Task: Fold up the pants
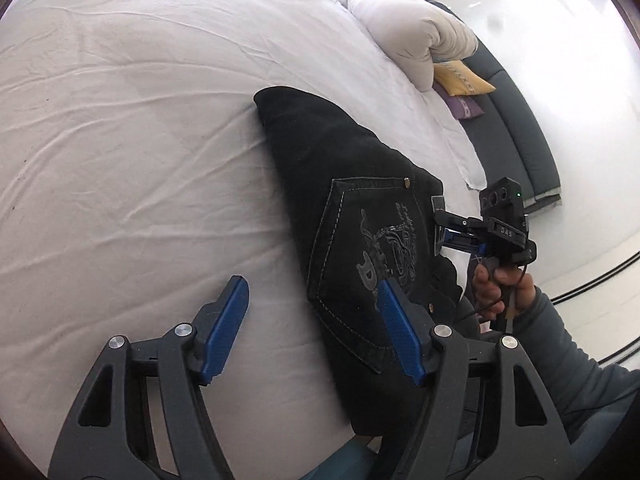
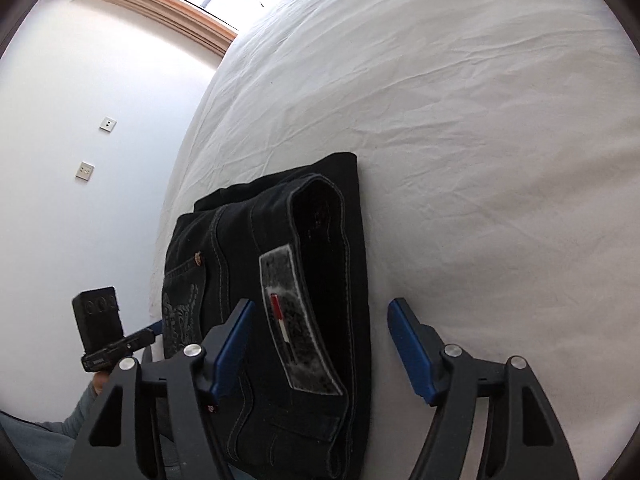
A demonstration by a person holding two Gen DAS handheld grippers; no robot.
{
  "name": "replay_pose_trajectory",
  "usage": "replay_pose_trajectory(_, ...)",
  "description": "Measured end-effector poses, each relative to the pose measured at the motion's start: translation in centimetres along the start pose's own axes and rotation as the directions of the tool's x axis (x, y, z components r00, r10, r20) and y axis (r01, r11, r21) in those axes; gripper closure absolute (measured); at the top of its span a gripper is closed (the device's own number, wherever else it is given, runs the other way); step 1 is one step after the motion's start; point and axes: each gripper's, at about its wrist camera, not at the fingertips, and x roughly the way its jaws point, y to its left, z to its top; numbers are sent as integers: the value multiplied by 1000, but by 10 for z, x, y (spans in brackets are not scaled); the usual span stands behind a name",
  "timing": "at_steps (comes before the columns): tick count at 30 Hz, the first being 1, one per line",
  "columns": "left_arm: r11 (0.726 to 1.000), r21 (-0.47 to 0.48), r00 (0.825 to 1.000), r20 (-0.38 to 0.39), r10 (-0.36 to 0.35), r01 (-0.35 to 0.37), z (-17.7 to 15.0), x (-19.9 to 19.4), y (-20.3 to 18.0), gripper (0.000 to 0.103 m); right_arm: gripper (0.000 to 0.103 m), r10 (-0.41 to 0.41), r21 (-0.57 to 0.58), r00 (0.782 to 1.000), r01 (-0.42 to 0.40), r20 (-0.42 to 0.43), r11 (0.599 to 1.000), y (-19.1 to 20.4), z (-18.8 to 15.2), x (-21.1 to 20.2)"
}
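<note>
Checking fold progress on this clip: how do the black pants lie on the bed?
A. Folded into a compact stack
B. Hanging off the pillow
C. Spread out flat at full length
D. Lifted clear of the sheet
A: the black pants rest as layered folds on the white sheet.

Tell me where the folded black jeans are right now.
The folded black denim jeans lie on the white bedsheet near the bed's edge, between the two tools. In the left wrist view they sit right of centre, below the white pillow.
</note>
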Motion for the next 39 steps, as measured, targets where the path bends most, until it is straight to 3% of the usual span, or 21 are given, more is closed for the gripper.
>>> replay_pose_trajectory(2,1000,1,1000,-19,13,-13,5,6,-4,37,47,22,3,999,-22,-30,1000,1,2,6)
replay_pose_trajectory(5,999,3,997,-59,46,-46,12,15,-7,40,48,17,-11,998,-18,-53,1000,6,5,12)
replay_pose_trajectory(7,998,4,994,-87,65,-65,14,19,-9,67,54,7,-11,998,-8,-58,1000,6,6,10)
replay_pose_trajectory(11,989,45,985,-90,148,-144,17,28,-27,74,70,-68,-71,996,64,-53,995,23,4,2)
replay_pose_trajectory(15,985,60,984,-68,165,-161,20,22,-40,83,83,-148,-154,989,143,-20,978,48,3,-5)
replay_pose_trajectory(23,980,106,986,38,165,-168,48,-18,-60,85,86,-124,-254,989,141,81,957,100,11,-34)
replay_pose_trajectory(31,952,162,959,150,238,-262,138,-57,-40,85,86,-74,-310,989,111,128,944,137,91,-15)
replay_pose_trajectory(39,919,138,925,145,351,-370,226,-48,25,85,86,-60,-282,994,85,94,956,146,178,61)
